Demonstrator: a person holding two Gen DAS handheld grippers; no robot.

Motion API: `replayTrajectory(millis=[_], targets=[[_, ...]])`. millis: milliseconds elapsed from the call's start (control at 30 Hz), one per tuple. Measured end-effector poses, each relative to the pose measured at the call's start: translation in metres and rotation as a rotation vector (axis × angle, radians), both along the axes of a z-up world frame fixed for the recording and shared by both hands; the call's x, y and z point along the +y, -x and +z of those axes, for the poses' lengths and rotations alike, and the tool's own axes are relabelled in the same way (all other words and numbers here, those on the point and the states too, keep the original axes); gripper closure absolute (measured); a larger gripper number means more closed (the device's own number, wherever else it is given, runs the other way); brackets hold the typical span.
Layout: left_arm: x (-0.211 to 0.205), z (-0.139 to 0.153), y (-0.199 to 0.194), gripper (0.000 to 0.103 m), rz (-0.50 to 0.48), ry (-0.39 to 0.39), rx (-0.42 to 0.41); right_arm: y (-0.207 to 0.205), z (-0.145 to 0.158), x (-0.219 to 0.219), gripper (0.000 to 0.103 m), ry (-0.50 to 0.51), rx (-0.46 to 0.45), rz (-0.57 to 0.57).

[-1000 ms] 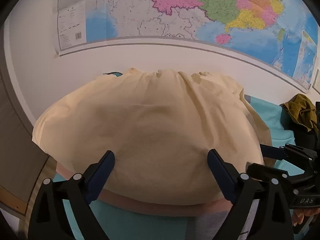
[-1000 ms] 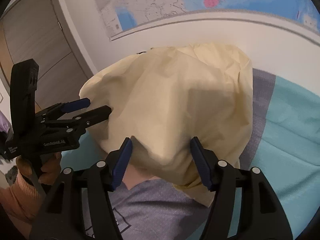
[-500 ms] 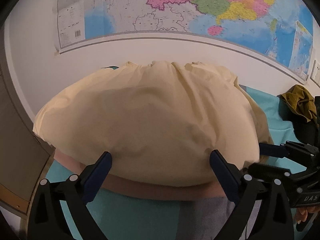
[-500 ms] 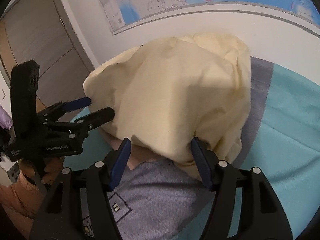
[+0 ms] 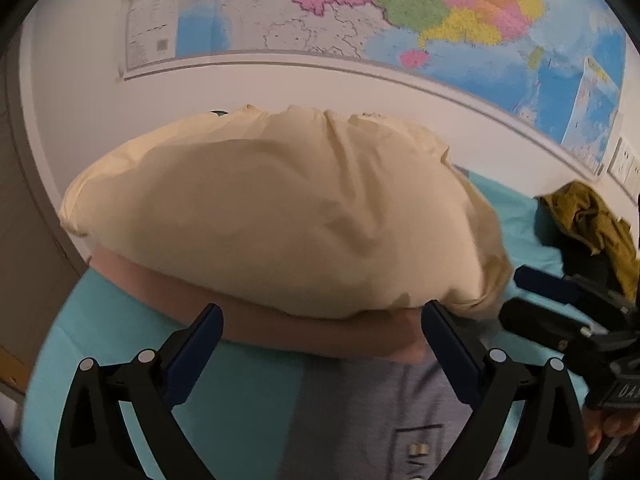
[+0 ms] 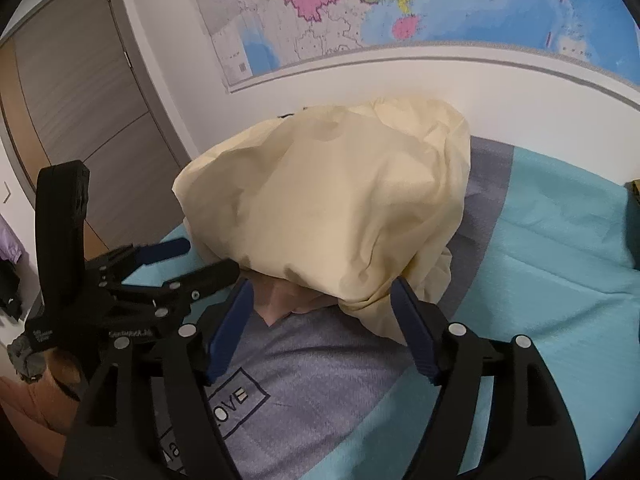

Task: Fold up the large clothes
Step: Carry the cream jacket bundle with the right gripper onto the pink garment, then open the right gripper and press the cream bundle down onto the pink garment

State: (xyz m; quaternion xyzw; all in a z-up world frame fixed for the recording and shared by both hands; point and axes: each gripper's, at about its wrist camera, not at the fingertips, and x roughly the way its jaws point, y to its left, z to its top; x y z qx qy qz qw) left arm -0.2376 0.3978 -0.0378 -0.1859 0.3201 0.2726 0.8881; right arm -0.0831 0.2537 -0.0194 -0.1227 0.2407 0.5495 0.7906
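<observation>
A cream garment [image 5: 280, 220] [image 6: 340, 200] lies puffed up and folded over a pink layer [image 5: 300, 332] and a grey printed garment [image 5: 360, 420] [image 6: 320, 380] on the bed. My left gripper [image 5: 322, 314] stands wide open just short of the cream fold's near edge, with only the pink layer showing between its fingers. The jaws of my right gripper [image 6: 322, 290] are opening; the cream fold's lower corner hangs beside its right finger [image 6: 412, 328], and the pads do not press on it. Each gripper also shows in the other's view: the left gripper [image 6: 192, 260] and the right gripper [image 5: 560, 312].
A teal sheet [image 5: 120, 340] [image 6: 560, 260] covers the bed. An olive garment [image 5: 592, 220] lies crumpled at the far right. A wall map [image 5: 400, 0] hangs behind the bed, and a grey wardrobe door [image 6: 80, 100] stands to the left.
Both grippers have drawn back from the cream garment. Its edge, earlier between the fingers, now lies at the tips, and more grey garment shows. The right jaws stand wider.
</observation>
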Motion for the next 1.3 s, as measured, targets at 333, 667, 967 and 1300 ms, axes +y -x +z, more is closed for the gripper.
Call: replayTrajectory(millis=[333, 667, 967, 1300], targets=[[-0.025, 0.017, 0.011, 0.007, 0.036, -0.052, -0.038, 0.012, -0.001, -0.015, 0.018, -0.015, -0.056, -0.032], [0.001, 0.009, -0.011, 0.007, 0.06, -0.101, 0.021, -0.034, -0.029, -0.014, 0.039, 0.041, 0.16, -0.101], [0.027, 0.003, -0.03, 0.007, 0.049, -0.11, 0.07, -0.023, 0.014, -0.03, 0.098, 0.018, -0.152, -0.056], [0.022, 0.008, -0.025, 0.008, -0.01, -0.141, 0.086, -0.037, 0.018, -0.044, 0.073, 0.028, -0.121, -0.127]])
